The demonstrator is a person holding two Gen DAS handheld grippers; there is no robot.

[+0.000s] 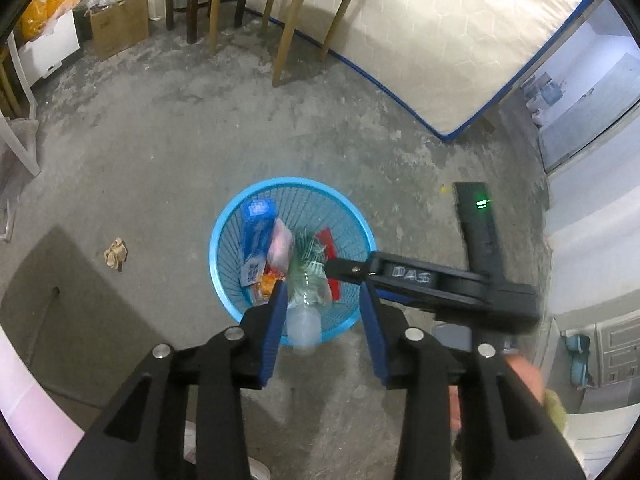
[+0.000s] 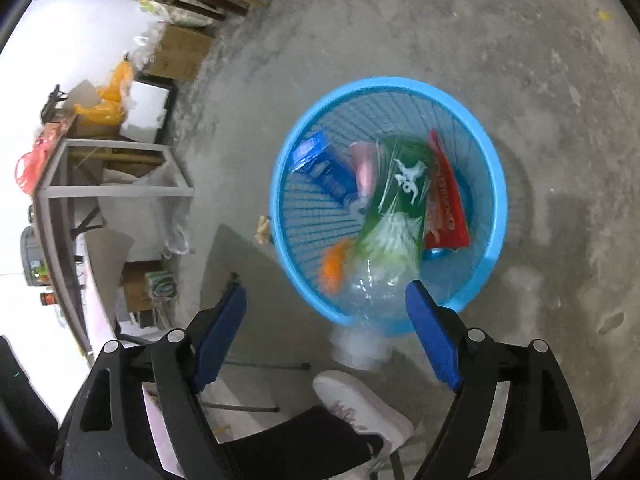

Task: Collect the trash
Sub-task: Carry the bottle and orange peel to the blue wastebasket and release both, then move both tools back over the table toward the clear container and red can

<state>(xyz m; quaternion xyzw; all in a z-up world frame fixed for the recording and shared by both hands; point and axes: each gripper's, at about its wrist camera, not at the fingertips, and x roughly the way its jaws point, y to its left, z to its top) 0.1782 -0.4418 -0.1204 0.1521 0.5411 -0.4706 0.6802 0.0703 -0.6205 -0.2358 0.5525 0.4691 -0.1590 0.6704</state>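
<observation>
Presently, items in the room, listed by where they sit from each claw.

Left gripper [image 1: 323, 300]: jaws spread wide, nothing between them. It hangs above the near rim of the basket.

Right gripper [image 2: 326, 312]: jaws likewise wide apart and empty. In the left wrist view its black body reaches in from the right, over the basket's right rim.

Blue basket [image 1: 228, 216]: open-weave plastic, standing on the concrete floor [image 1: 160, 152] directly ahead of and below both claws.

Contents of basket: blue carton [image 1: 258, 232], pink wrapper [image 1: 280, 246], green-printed clear bag [image 2: 404, 192], red packet [image 2: 444, 208], orange scrap [image 2: 336, 266].

Clear plastic bottle [image 1: 303, 322]: blurred, lying across the basket's near rim just beyond the left fingertips, its lower end poking outside. Whether it is falling or lodged there, I cannot tell.

Crumpled paper wad [image 1: 116, 254]: on the floor, well to the left of the left claw, outside the basket.

Person's white shoe [image 2: 360, 404]: below the right claw.

Wooden chair [image 1: 288, 8] and mattress [image 1: 440, 40]: far ahead.

Step in hand, by my judgement: a drop into the basket, both claws freed over it. Next move likely calls for checking that the bottle settles inside, then swinging the left claw out to the paper wad, lowering with jaws straddling it, and closing gently on so soft a thing.
</observation>
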